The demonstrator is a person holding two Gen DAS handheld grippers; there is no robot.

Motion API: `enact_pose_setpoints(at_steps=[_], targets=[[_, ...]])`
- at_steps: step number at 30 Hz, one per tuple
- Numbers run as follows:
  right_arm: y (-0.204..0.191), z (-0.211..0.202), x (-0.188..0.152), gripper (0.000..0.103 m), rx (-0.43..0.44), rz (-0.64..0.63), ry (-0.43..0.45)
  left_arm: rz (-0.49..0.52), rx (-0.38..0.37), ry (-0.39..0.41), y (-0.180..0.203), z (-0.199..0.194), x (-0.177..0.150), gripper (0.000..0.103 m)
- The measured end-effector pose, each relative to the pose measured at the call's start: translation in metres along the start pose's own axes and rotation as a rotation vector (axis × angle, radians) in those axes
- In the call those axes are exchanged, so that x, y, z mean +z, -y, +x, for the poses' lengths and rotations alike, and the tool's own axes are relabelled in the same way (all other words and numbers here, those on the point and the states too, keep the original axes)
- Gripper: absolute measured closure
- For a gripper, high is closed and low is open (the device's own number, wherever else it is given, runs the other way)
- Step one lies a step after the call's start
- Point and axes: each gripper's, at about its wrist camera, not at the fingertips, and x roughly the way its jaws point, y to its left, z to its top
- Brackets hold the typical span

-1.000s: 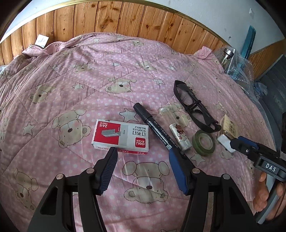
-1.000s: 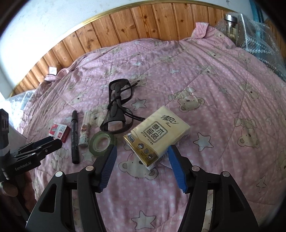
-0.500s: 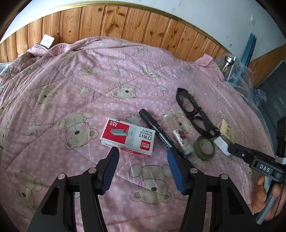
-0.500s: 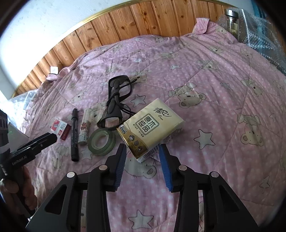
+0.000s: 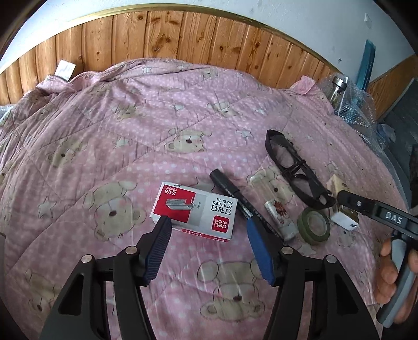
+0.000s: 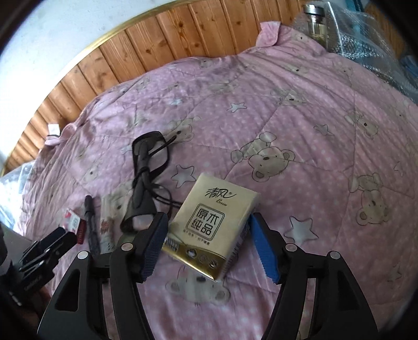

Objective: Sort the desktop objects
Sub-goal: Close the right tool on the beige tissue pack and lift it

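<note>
A red-and-white staples box (image 5: 193,209) lies on the pink quilt just ahead of my left gripper (image 5: 207,232), which is open and holds nothing. Right of the box lie a black marker (image 5: 235,194), a small tube (image 5: 279,211), a green tape roll (image 5: 313,226) and black glasses (image 5: 295,170). A gold tissue pack (image 6: 211,230) lies flat on the quilt between the spread fingers of my open right gripper (image 6: 207,227). Whether the blue pads (image 6: 154,243) touch the pack's sides I cannot tell. The left wrist view catches the right gripper (image 5: 365,206) from the side, over the tissue pack (image 5: 339,187).
A wooden headboard (image 5: 183,44) runs along the far side of the quilt (image 5: 130,125). A glass bottle (image 6: 316,23) and bubble wrap (image 6: 365,47) sit at the far right corner. A hand (image 5: 392,274) holds the right gripper's handle.
The right gripper's fingers narrowed half a second ago, then spread wide again and moved forward around the tissue pack. The left gripper stayed open and its view tilted up.
</note>
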Motion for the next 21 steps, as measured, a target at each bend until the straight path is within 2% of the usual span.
enact_pose_setpoints(at_steps=[2,3,4,6,12,14,15,18,19,21], targets=[[0.0,0.0,-0.001,0.037,0.002,-0.022,-0.008,0.009,-0.011,-0.003,0.001,0.001,0.001,0.041],[0.001,-0.001,-0.002,0.039,0.013,-0.031,-0.017,0.013,-0.015,-0.006,0.002,0.001,0.0,0.046],[0.003,-0.003,-0.003,0.039,0.021,-0.039,-0.022,0.02,-0.016,-0.007,0.003,0.0,0.0,0.054],[0.008,-0.009,-0.008,0.041,0.033,-0.046,-0.026,0.029,-0.016,-0.006,0.004,-0.003,-0.001,0.061],[0.023,-0.03,-0.021,0.044,0.073,-0.031,-0.027,-0.001,-0.039,0.042,0.001,-0.029,-0.006,0.061],[0.023,-0.035,-0.024,0.056,0.09,-0.038,-0.028,-0.005,-0.041,0.054,0.001,-0.037,-0.007,0.061],[0.023,-0.038,-0.025,0.056,0.099,-0.042,-0.026,-0.005,-0.038,0.055,0.002,-0.038,-0.006,0.059],[0.019,-0.044,-0.028,0.056,0.113,-0.056,-0.015,-0.022,-0.009,0.042,0.003,-0.032,-0.002,0.039],[0.017,-0.044,-0.029,0.056,0.114,-0.064,-0.014,-0.034,-0.007,0.036,0.002,-0.027,0.0,0.036],[0.013,-0.042,-0.032,0.055,0.112,-0.083,-0.017,-0.062,-0.001,0.015,0.001,-0.014,0.004,0.036]])
